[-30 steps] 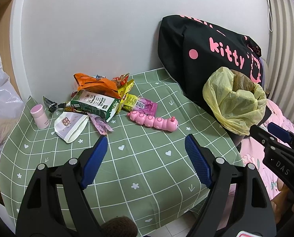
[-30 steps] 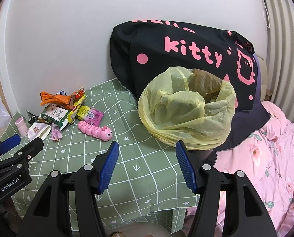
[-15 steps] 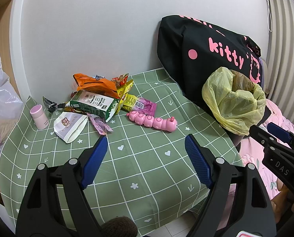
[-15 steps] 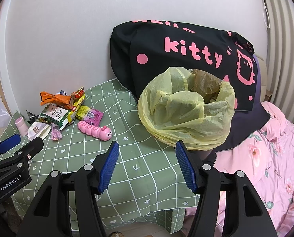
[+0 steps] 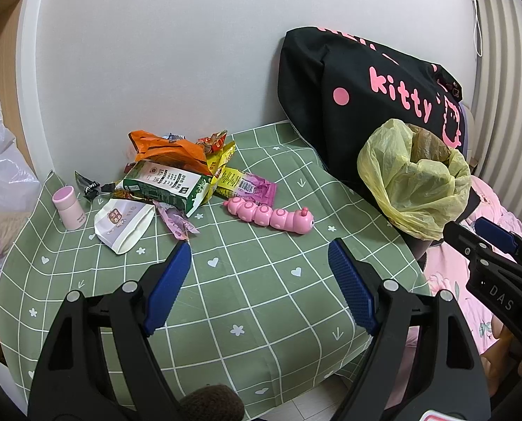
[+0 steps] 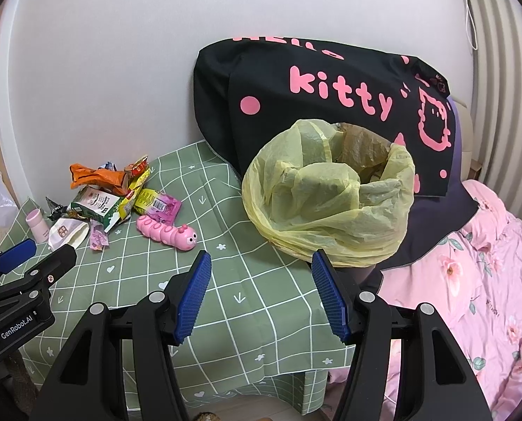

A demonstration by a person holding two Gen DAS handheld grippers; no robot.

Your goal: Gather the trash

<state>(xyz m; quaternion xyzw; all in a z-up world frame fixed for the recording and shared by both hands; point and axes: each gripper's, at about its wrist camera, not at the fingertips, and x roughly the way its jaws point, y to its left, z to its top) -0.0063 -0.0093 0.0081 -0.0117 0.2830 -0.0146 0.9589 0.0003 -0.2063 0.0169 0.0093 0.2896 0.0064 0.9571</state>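
A heap of snack wrappers lies at the back left of the green checked table (image 5: pixel 261 301): an orange bag (image 5: pixel 169 149), a green carton (image 5: pixel 166 186), a white pouch (image 5: pixel 122 222), yellow and purple packets (image 5: pixel 243 184). The same heap (image 6: pixel 103 196) shows in the right wrist view. A bin lined with a yellow bag (image 5: pixel 415 182) (image 6: pixel 331 196) stands at the table's right edge. My left gripper (image 5: pixel 259 263) hangs open over the table's front, short of the heap. My right gripper (image 6: pixel 259 273) is open near the bin's front, holding nothing.
A pink caterpillar toy (image 5: pixel 271 215) (image 6: pixel 168 233) lies mid-table and a small pink bottle (image 5: pixel 68 207) stands at the left. A black "kitty" cushion (image 6: pixel 324 105) leans on the wall behind the bin. Pink floral bedding (image 6: pixel 471 280) fills the right; a white plastic bag (image 5: pixel 1 175) sits left.
Both grippers have barely drifted; the scene has shifted only slightly in each view. Nothing was picked up or released.
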